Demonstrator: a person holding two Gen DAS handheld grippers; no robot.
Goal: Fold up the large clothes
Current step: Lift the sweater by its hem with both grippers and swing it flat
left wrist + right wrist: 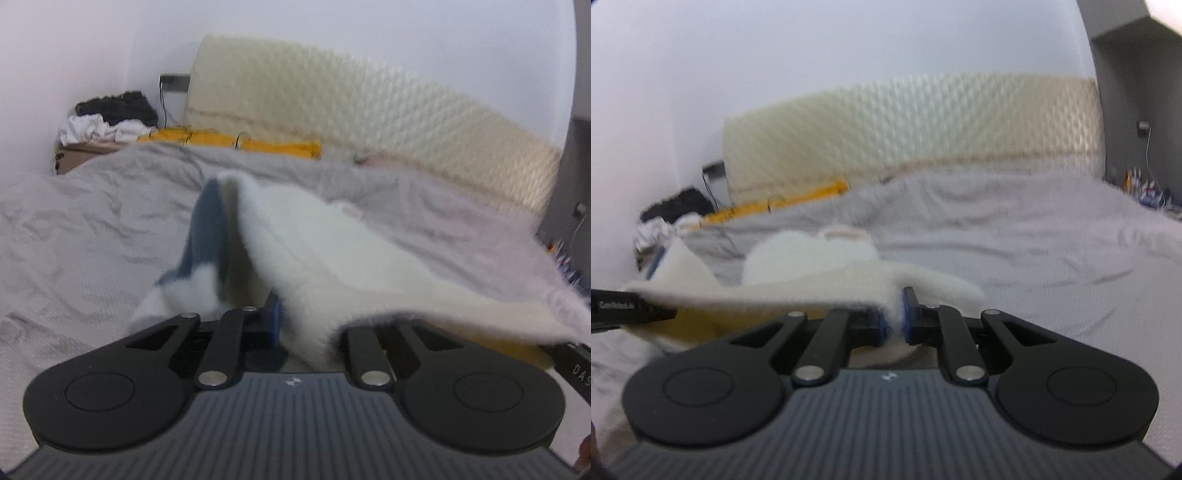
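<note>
A fluffy white garment (332, 258) with a blue panel (207, 229) hangs stretched over the grey bed. In the left wrist view its edge runs down between the jaws of my left gripper (303, 326). One blue pad (275, 317) shows, while the other finger is hidden under the cloth; the gripper looks shut on the fabric. In the right wrist view my right gripper (894, 318) is shut on a bunched white edge of the garment (812, 258), with the blue pads pressed on either side. The cloth spans leftward to the black body of the left gripper (628, 306).
A grey bedspread (1034, 258) covers the bed, with a cream quilted headboard (351, 110) behind it. A yellow cushion (258, 144) lies along the head. Dark and white clothes (110, 118) are piled on a bedside stand at the far left. Small clutter (1145, 188) sits at the right.
</note>
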